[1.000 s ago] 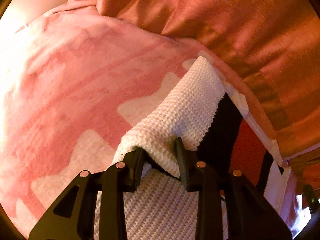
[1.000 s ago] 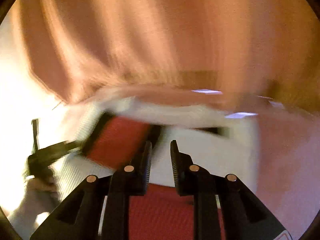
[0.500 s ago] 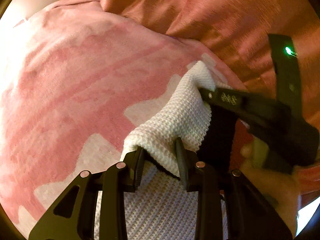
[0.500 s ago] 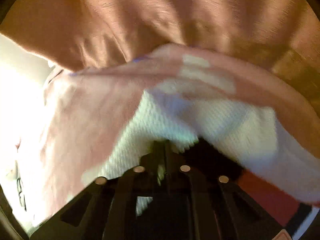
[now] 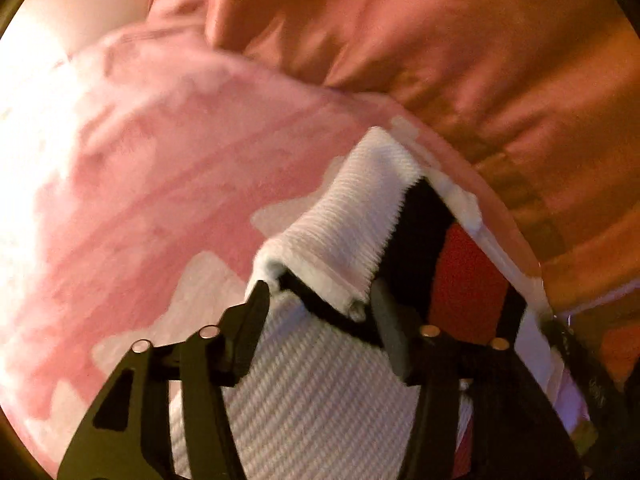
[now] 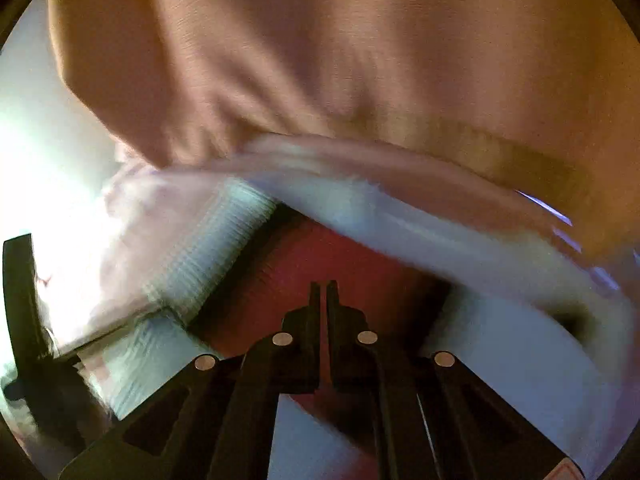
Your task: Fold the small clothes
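A white knitted garment (image 5: 320, 400) with a black stripe (image 5: 420, 232) and a red band (image 5: 468, 280) lies on a pink blanket. One white edge is folded over into a raised flap (image 5: 360, 220). My left gripper (image 5: 320, 292) hangs over the near end of that flap. Its jaws are opening, with the flap's end still between the fingertips and loose. In the right wrist view my right gripper (image 6: 324, 288) is shut, its tips over the red band (image 6: 304, 264), and I see no cloth pinched in it. The picture is blurred.
The pink and white patterned blanket (image 5: 160, 200) covers the surface. A large rust-orange cushion (image 5: 440, 40) rises behind the garment. A pale bright wall (image 6: 36, 128) shows at the left. The other gripper's black body (image 6: 20, 300) stands at the left edge of the right wrist view.
The left jaws have spread apart from their grip on the knit flap and risen a little. The right gripper has left the flap's far corner and now sits over the red band.
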The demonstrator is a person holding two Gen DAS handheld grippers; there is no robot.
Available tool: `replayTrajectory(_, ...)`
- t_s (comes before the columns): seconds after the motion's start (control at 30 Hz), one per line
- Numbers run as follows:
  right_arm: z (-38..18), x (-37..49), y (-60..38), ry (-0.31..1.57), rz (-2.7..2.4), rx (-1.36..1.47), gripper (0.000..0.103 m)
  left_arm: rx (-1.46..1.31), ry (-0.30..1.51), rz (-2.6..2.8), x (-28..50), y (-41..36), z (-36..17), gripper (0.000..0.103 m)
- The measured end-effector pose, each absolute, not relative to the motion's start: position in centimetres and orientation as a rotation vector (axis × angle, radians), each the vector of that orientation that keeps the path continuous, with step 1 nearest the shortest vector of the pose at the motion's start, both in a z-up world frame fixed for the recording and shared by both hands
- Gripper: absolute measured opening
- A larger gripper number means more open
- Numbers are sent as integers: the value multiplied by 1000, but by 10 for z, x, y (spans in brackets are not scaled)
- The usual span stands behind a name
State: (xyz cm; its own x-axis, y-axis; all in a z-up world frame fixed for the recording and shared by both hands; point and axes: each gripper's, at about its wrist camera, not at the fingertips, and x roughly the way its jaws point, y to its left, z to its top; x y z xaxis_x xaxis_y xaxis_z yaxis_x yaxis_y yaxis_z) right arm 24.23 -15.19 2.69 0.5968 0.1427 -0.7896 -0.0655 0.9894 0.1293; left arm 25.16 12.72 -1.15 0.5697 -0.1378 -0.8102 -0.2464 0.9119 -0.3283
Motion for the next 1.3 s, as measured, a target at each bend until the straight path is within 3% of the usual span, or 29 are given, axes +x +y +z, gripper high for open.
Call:
replayTrajectory(0.07,17,203,-210,947,-26,108,8,-354,961,30,241,105,-3,52)
replayTrajectory(0.2,-3,169,-264,1009,-64,234,4,-264,965,-33,233,71,-6,53)
replayTrajectory(0.37,-2,192,-248,971,2,203,4,-165,968,-50,235,35,-17,53)
replayTrajectory(0.5,-37,205,-261,1062,-33,226,0,-62,967,-40,236,17,-28,53)
replayTrajectory(0.67,-7,201,-258,999,-22,249,0,32,940,-41,232,5,-30,53)
replayTrajectory(0.8,-29,206,-257,1059,-55,230,0,78,934,-45,230,-1,-31,53)
replayTrajectory(0.97,-5,198,-247,977,-36,225,2,81,935,-50,228,2,-29,53)
replayTrajectory(1.13,-34,205,-248,1055,-51,209,0,93,935,-46,226,2,-30,53)
replayTrajectory(1.3,0,187,-258,987,-59,225,0,110,916,-71,221,2,-22,56)
